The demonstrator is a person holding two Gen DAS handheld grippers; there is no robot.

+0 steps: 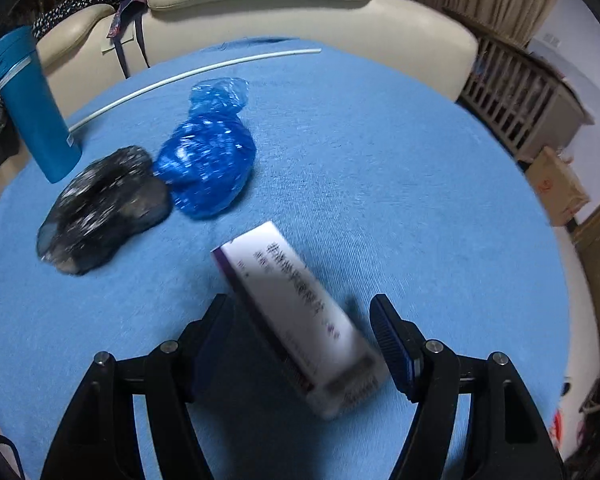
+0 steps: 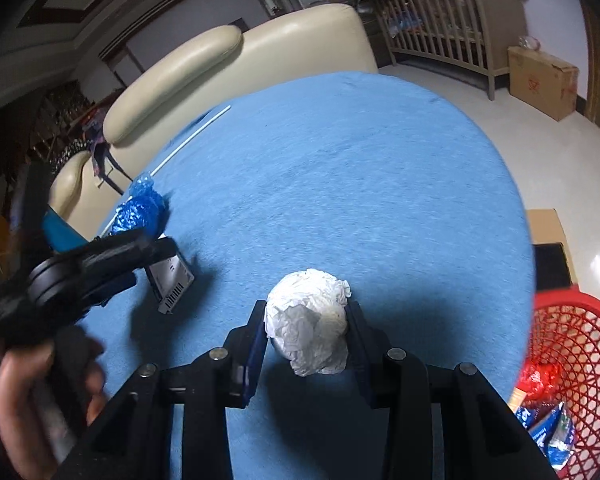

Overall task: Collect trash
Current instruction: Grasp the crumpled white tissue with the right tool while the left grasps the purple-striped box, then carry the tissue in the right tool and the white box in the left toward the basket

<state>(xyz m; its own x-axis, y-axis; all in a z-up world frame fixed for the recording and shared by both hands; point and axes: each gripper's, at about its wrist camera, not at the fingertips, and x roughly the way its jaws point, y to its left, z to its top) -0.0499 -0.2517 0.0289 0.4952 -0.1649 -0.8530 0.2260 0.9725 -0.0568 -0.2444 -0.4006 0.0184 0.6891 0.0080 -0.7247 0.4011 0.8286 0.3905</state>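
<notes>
We'd keep a gentle squeeze on the paper wad (image 2: 308, 320), now clamped in the right tongs (image 2: 306, 334) above the worktop (image 2: 360, 184), then swing right to the red basket (image 2: 572, 344). Left tongs (image 1: 300, 340) are spread apart, with the medicine box (image 1: 296, 312) lying between them, angled, so we'd square up first.

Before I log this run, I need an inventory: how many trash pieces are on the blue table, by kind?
Plastic bag bundles: 2, one blue, one black
Cardboard boxes: 1
Crumpled white paper balls: 1
Total: 4
</notes>
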